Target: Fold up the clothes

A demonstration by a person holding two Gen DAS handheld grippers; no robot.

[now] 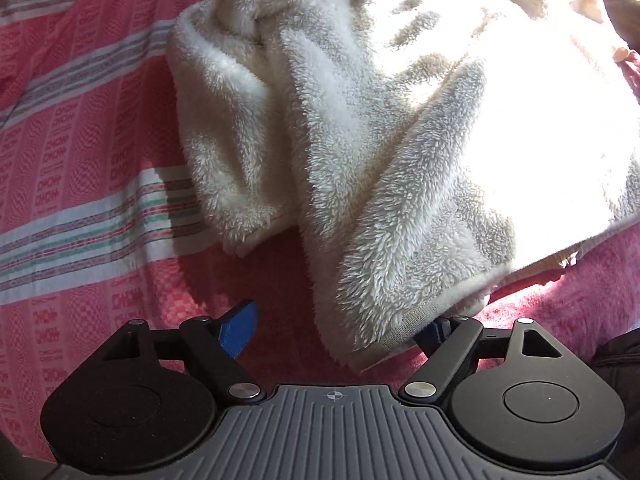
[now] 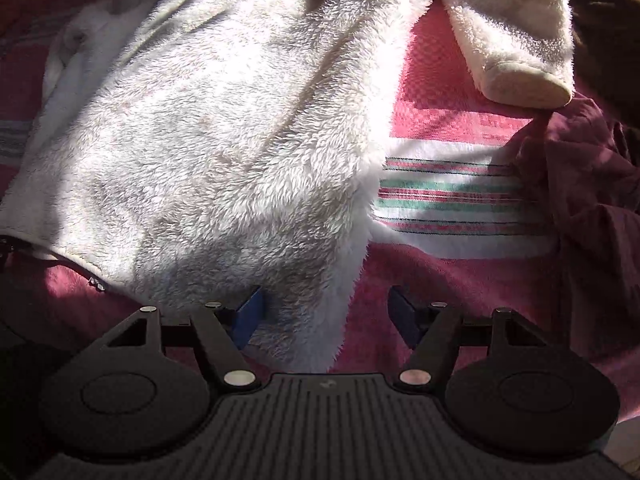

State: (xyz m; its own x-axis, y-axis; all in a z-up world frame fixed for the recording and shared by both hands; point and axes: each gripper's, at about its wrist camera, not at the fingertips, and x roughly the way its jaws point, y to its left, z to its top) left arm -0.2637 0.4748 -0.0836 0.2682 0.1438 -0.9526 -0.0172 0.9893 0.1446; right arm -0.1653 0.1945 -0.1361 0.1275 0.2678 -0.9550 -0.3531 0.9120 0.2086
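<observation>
A cream fleece garment (image 1: 400, 128) lies spread on a pink striped bedspread (image 1: 80, 140), with one sleeve (image 1: 228, 120) folded down at its left. My left gripper (image 1: 336, 332) points down at its lower hem corner. The jaws stand open, the left pad (image 1: 238, 332) clear of the cloth and the right one half hidden under the hem. In the right wrist view the same fleece (image 2: 208, 140) fills the left, its other sleeve and cuff (image 2: 516, 40) at top right. My right gripper (image 2: 327, 316) is open over the bottom corner, which lies between the pads.
A crumpled maroon garment (image 2: 592, 184) lies on the bedspread (image 2: 452, 200) at the right. A zipper end (image 2: 96, 282) shows at the fleece's lower left edge. A dark object (image 1: 620, 360) sits at the right border of the left wrist view. Strong sunlight washes out part of the fleece.
</observation>
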